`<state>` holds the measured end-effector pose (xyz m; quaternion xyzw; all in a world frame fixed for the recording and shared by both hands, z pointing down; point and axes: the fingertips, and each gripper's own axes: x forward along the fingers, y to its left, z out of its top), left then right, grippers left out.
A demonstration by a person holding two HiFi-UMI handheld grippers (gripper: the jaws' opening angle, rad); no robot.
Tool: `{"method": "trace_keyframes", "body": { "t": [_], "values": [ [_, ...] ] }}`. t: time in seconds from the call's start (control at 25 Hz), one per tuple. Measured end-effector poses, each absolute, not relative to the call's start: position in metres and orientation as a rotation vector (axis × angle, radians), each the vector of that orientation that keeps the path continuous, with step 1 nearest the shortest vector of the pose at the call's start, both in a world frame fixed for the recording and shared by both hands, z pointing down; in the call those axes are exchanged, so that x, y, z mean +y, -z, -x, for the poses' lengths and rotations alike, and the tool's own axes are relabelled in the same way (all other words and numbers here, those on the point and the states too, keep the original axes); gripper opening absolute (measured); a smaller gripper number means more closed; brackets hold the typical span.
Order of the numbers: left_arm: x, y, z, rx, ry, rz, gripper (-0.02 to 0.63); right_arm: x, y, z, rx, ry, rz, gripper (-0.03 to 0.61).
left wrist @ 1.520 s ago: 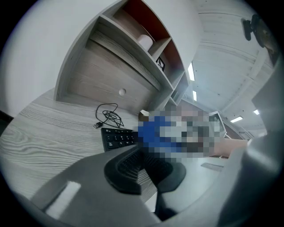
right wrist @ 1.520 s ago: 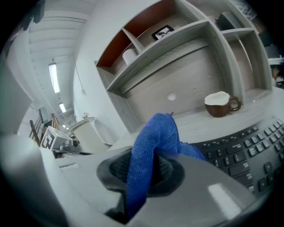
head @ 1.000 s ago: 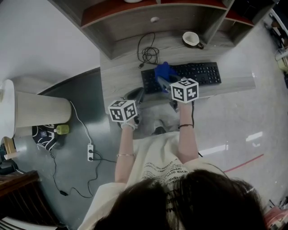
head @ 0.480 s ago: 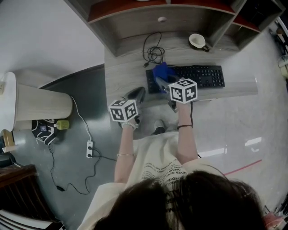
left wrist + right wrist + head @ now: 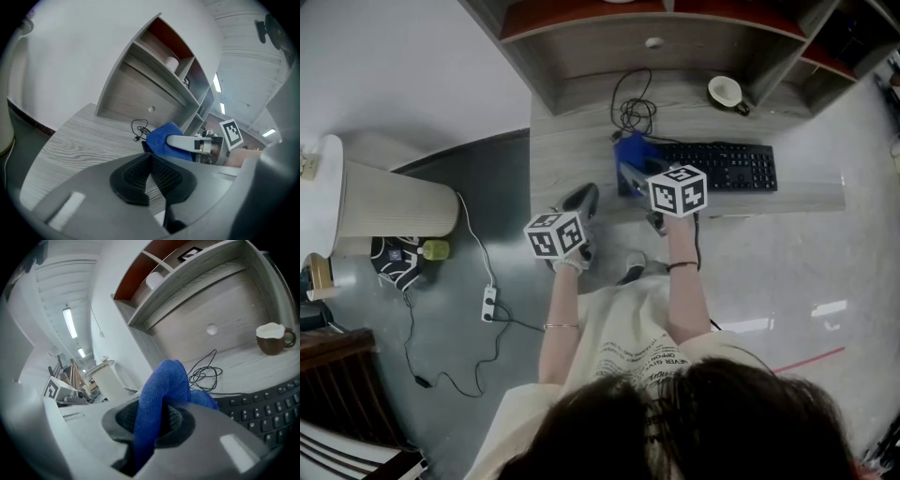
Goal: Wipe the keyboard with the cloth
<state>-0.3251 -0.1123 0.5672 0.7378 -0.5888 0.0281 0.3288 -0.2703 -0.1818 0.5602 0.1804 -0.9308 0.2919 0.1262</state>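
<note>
1 cloth [image 5: 164, 380] clamped in right tool [image 5: 147, 423], over keyboard [image 5: 722, 165].

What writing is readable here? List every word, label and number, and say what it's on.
No text can be read in full.
Shirt print: dark lettering, too small to read.
Keyboard key legends: too blurred to read.
Marker cubes on left gripper and right gripper: square patterns, no letters.
</note>
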Motion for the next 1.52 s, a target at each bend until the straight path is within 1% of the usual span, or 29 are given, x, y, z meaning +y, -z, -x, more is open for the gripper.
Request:
{"method": "trace_keyframes", "body": {
  "t": [1.0, 1.52],
  "values": [
    [-0.098, -0.551, 0.335, -1.758, 0.014, -1.847, -0.003, -0.15, -0.55, 0.296, -2.757, -0.908, -0.173, 0.052],
    [-0.09, -0.532, 0.325, -1.848, 0.077, -1.848, -0.003, -0.134, -0.518, 0.286, -2.85, -0.822, -0.003, 0.052]
  ]
}}
